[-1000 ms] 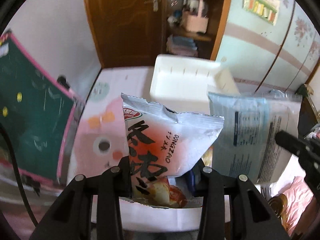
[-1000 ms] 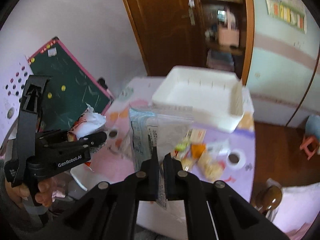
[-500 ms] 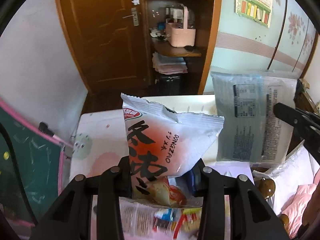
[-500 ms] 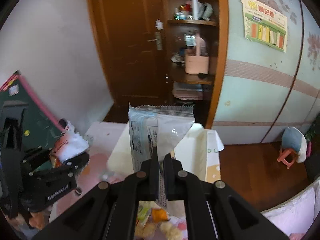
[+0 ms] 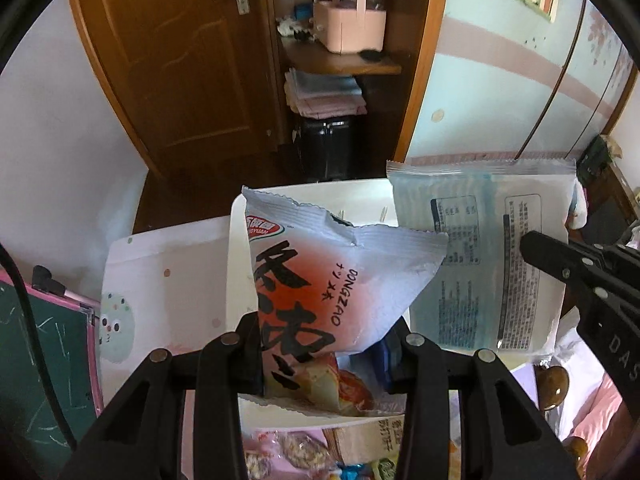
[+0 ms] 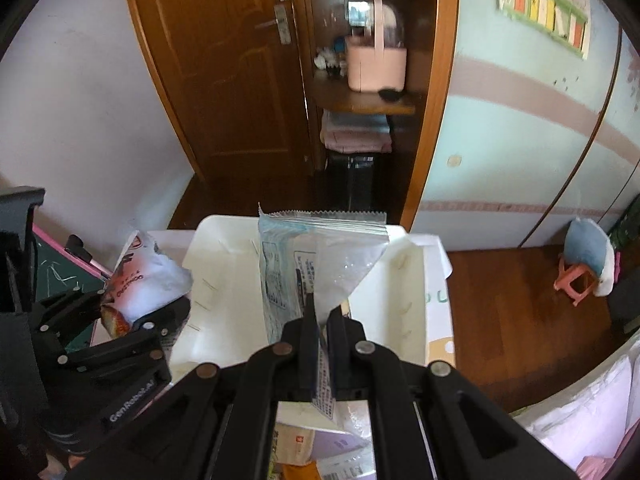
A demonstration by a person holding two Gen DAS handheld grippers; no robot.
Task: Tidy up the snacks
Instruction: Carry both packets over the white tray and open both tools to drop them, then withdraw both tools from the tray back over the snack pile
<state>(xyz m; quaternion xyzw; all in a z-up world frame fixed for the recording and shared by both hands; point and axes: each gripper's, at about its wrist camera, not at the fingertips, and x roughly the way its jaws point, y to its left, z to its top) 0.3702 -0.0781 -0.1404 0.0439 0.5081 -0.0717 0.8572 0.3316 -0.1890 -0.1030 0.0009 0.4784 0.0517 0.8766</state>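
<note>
- Left wrist view: our left gripper (image 5: 324,354) pinches the lower part of a white-and-red crinkled plastic snack bag with bold black characters (image 5: 332,280), its jaws partly spread around the bag's bulk.
- A second ago the shallow white plastic tray (image 5: 320,198) lay well ahead on the table with the pale cartoon-print cover (image 5: 160,280); now the tray sits directly behind and beneath this bag, so we have carried it across to the drop spot.
- Right wrist view: our right gripper (image 6: 320,332) is pressed tight on the bottom edge of a flat pale-blue plastic packet with printed text panels (image 6: 296,264), which stands upright from the jaws.
- That packet, earlier over loose snacks on the table, now hangs over the tray's (image 6: 224,312) bare floor.
- Both packs remain in the air; neither touches the tray yet.
- We judge the carry nearly done: next comes lowering and releasing each pack side by side.
- More wrapped snacks (image 5: 304,452) lie at the near table edge, so further trips remain.
</note>
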